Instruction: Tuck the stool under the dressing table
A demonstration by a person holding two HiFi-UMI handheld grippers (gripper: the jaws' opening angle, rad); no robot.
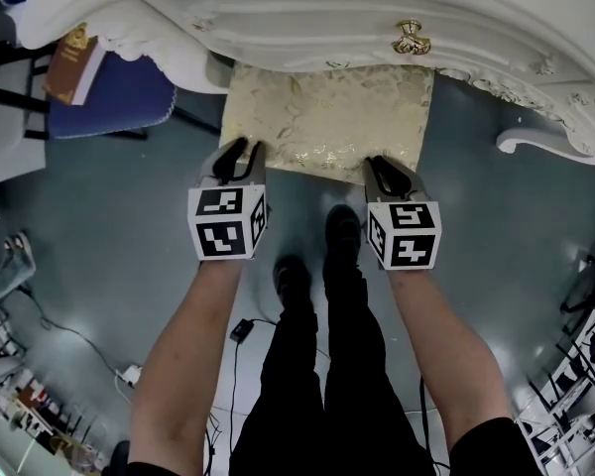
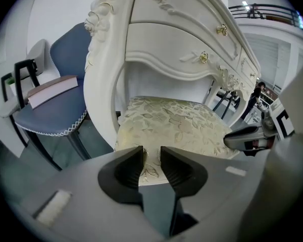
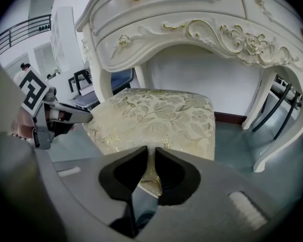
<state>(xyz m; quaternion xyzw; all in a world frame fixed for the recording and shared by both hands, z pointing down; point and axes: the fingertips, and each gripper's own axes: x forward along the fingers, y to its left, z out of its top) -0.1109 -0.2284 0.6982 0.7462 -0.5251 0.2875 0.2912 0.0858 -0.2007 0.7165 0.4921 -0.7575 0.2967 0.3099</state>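
Note:
The stool [image 1: 327, 117], padded in pale gold floral cloth, stands with its far part under the white carved dressing table [image 1: 327, 18]; its near edge sticks out toward me. My left gripper [image 1: 241, 152] is at the near left corner of the seat. In the left gripper view its jaws [image 2: 151, 158] stand a little apart with the cushion's edge [image 2: 151, 168] pinched between them. My right gripper [image 1: 380, 167] is at the near right corner, and its jaws [image 3: 151, 158] are almost together on the cushion's edge [image 3: 152, 180]. Each gripper shows in the other's view.
A blue chair [image 1: 109, 92] with a book [image 1: 74, 62] on it stands left of the table. A curved white table leg [image 1: 545, 147] reaches out at the right. The person's legs and shoes [image 1: 342, 231] are just behind the stool. A cable [image 1: 243, 330] lies on the grey floor.

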